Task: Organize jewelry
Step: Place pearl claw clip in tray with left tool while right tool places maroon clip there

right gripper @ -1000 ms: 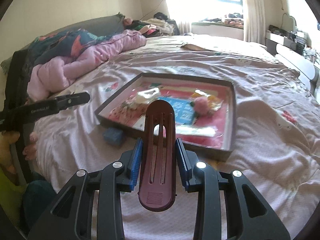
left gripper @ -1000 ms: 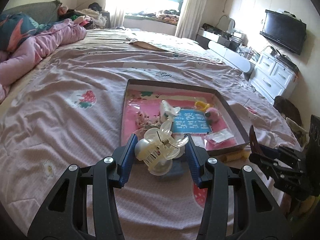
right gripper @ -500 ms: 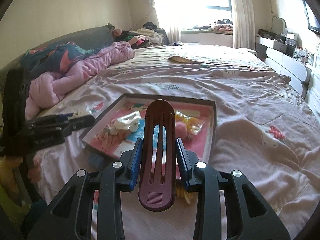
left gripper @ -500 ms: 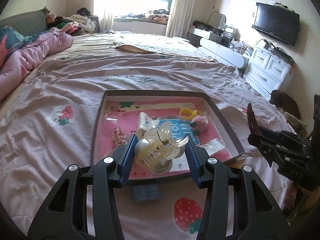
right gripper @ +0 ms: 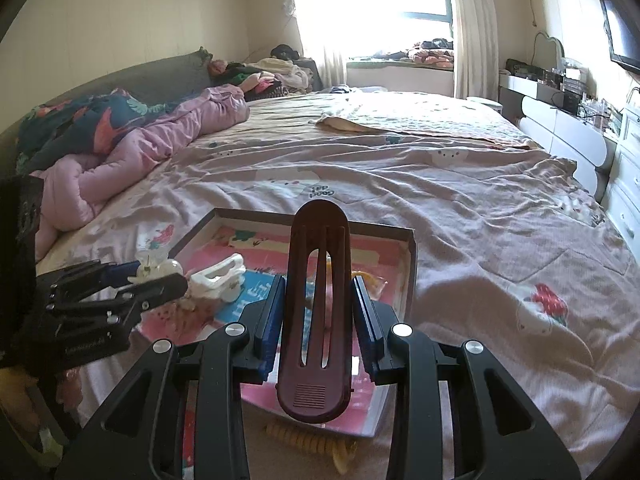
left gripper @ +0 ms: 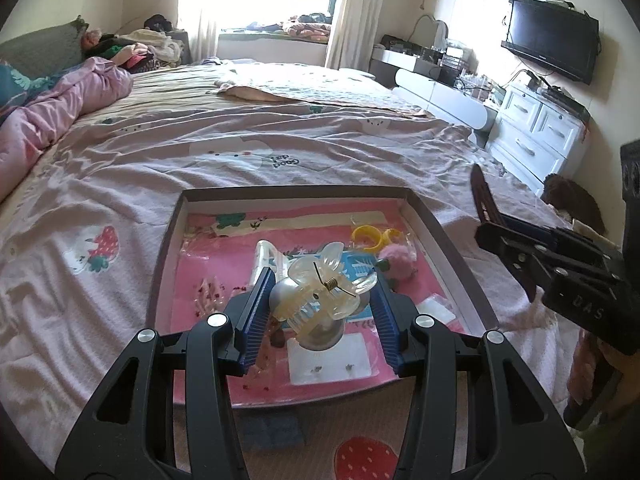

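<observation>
Translucent cream claw clip (left gripper: 320, 292), wire spring on top, clamped in left gripper (left gripper: 322, 308) jaws above the pink-lined tray (left gripper: 452, 240) on the bed (left gripper: 160, 160); right gripper (right gripper: 318, 312) jaws grasp maroon slotted barrette (right gripper: 318, 280).

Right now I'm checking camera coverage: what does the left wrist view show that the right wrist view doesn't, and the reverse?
Only the left wrist view shows the wall TV, the white earring card and a blue item before the tray. Only the right wrist view shows a yellow coiled hair tie by the tray's near edge. Both show the tray, the translucent claw clip in the left gripper, and the maroon hair clip in the right gripper.
</observation>
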The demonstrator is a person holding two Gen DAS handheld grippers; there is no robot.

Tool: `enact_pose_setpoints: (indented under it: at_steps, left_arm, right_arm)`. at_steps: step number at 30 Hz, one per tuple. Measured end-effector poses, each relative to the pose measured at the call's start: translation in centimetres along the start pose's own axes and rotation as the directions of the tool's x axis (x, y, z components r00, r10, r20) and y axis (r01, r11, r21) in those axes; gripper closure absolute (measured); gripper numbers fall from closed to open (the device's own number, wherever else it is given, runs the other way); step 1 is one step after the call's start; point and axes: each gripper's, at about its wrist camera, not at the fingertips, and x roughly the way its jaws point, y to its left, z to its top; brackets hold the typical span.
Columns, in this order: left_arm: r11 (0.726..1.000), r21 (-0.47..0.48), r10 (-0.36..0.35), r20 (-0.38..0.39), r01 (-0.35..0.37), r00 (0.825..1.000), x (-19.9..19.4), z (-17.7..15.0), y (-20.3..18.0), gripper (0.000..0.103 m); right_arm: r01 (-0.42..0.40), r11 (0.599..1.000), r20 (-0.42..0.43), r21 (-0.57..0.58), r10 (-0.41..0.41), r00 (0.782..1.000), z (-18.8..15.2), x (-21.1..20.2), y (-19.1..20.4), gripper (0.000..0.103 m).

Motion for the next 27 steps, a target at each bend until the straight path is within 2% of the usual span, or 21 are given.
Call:
enact_pose_setpoints:
  at_steps: [16, 27]
  left_arm:
    - [0.999, 0.025, -0.027, -0.039, 0.028, 0.999, 3.5, -1.1, -0.5, 0.064]
    - [0.999, 0.040, -0.025, -0.082, 0.028, 0.996, 5.1, -1.8, -0.7, 0.064]
  right_arm:
    - [0.031, 0.999, -0.099, 0.029, -0.028, 0.995, -0.2, 6.1, -1.6, 0.071]
    - [0.043, 0.997, -0.160, 0.061, -0.033, 0.987, -1.3, 8.5, -2.8, 0.071]
